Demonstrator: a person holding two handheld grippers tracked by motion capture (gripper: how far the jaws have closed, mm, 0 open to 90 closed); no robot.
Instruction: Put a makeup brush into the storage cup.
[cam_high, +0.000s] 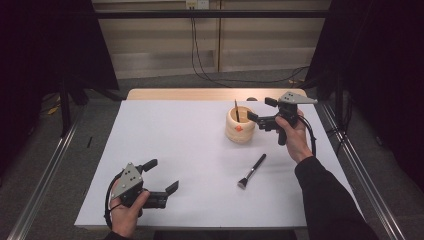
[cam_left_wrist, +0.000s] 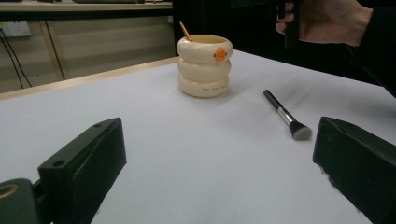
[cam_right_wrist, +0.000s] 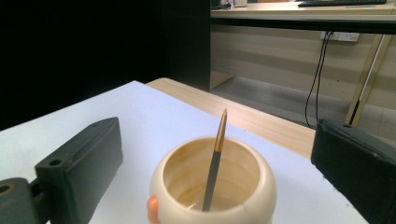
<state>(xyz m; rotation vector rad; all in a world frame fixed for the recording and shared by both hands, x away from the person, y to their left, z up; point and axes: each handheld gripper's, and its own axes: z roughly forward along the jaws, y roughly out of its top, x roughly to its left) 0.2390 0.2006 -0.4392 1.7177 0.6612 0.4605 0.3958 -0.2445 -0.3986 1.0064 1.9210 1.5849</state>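
A person's right hand-held gripper hovers with its jaws spread wide and empty just right of a cream, ring-stacked pot standing toward the far right of the white tabletop. In the right gripper view the pot's rim sits directly ahead and below, between the two jaws, with a thin brush handle standing inside it and leaning slightly, its gold tip uppermost. A second, makeup-style brush lies flat on the tabletop nearer the person, just this side of the pot, its long axis running diagonally, the bristle head toward the near left and the black handle pointing far right. The left hand-held gripper, also released and holding nothing, rests at the near left corner, well apart from both; in its view the lying brush is ahead and to the right. The right hand looks the nearer of the two to the lying brush, which sits nearer and to the left of that gripper, so a pick-up would likely mean swinging down and back toward the person, jaws turned across the handle
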